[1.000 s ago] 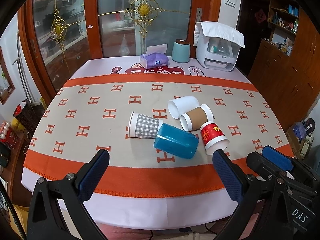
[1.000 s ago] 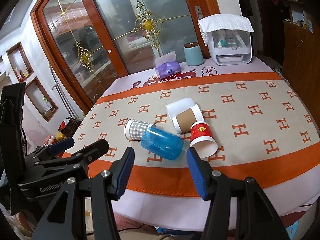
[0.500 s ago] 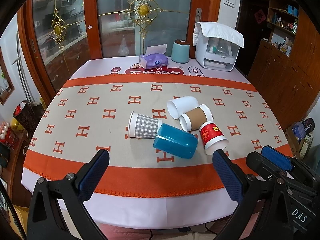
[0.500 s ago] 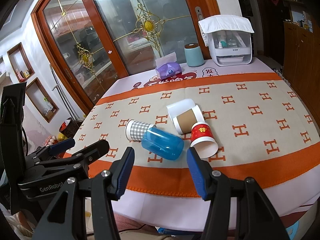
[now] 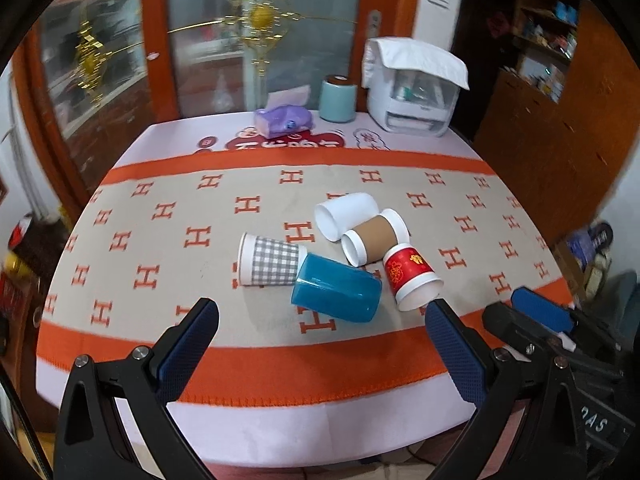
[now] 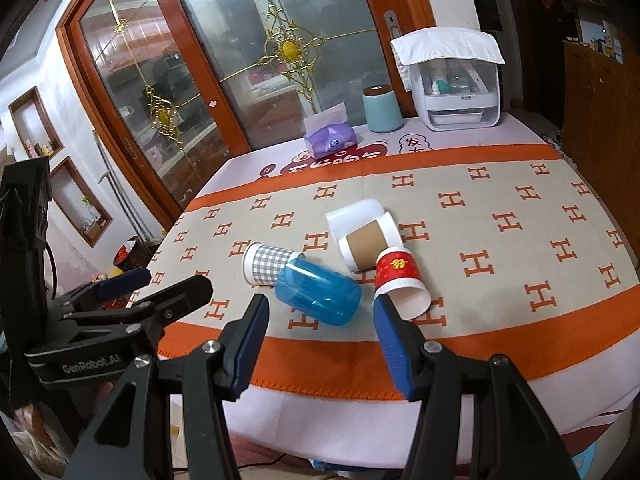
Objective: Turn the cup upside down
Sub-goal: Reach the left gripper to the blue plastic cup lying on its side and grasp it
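Several cups lie on their sides in a cluster mid-table: a blue plastic cup (image 5: 336,294) (image 6: 318,294), a grey checked paper cup (image 5: 270,260) (image 6: 268,264), a red paper cup (image 5: 412,276) (image 6: 400,280), a brown-sleeved cup (image 5: 374,236) (image 6: 368,242) and a white cup (image 5: 346,214) (image 6: 354,214). My left gripper (image 5: 320,320) is open and empty above the table's near edge. My right gripper (image 6: 320,316) is open and empty, short of the blue cup. The left gripper also shows at the left of the right wrist view (image 6: 120,300).
The table (image 5: 280,428) has an orange-and-beige H-pattern cloth. At its far edge stand a purple tissue pack (image 5: 284,120), a teal canister (image 5: 338,98) and a white covered box (image 5: 414,92). Glass doors lie behind; wooden cabinets stand at right.
Both grippers have moved slightly closer to the table and cups. The cups have not moved. Both grippers stay open.
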`<state>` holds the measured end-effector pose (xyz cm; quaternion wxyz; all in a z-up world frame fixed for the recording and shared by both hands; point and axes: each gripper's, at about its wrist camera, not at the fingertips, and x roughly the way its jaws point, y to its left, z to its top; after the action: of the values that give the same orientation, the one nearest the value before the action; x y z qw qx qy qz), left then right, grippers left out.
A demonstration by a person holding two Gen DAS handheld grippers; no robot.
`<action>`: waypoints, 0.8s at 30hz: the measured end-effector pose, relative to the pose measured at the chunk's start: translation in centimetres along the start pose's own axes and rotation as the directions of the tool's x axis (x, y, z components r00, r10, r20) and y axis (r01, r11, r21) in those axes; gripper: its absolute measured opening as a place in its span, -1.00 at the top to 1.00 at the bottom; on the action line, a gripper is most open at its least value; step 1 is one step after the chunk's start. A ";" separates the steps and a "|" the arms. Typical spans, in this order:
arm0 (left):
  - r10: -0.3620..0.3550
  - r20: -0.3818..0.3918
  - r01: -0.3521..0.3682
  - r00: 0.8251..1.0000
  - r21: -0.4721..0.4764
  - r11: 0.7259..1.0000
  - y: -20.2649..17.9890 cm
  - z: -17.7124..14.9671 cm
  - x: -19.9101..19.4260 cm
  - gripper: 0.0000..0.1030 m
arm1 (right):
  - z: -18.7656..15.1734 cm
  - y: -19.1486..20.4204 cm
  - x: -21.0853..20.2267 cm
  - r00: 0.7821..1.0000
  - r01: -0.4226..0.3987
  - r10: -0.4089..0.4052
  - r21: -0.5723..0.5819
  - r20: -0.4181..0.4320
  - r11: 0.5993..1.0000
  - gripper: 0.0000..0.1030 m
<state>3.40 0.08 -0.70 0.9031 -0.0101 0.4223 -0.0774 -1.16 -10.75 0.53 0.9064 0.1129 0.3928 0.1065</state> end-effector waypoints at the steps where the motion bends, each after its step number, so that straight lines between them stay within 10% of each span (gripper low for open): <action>1: -0.018 -0.005 0.018 1.000 0.011 1.000 0.1 0.4 0.3 -0.98 | 0.2 -0.1 0.1 1.000 0.004 -0.004 0.003 0.000 1.000 -0.06; 11: -0.045 0.015 0.037 0.999 0.359 0.933 -1.0 4.3 4.1 -0.99 | 3.1 -3.7 3.7 0.997 0.015 -0.002 0.156 -0.083 0.988 -0.06; 20: -0.053 -0.089 0.098 0.995 0.641 0.761 -2.5 3.7 10.3 -0.99 | 1.5 -5.9 8.7 0.982 0.048 -0.003 0.239 -0.187 0.970 -0.06; 24: -0.038 -0.134 0.127 0.990 0.756 0.642 -4.2 2.0 12.8 -0.99 | 0.0 -6.6 10.1 0.974 0.059 0.004 0.268 -0.227 0.962 -0.05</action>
<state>12.46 -6.06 -8.84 0.7954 0.3556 0.3965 -0.2894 6.31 -14.16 -8.35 0.8332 0.2185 0.5055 0.0506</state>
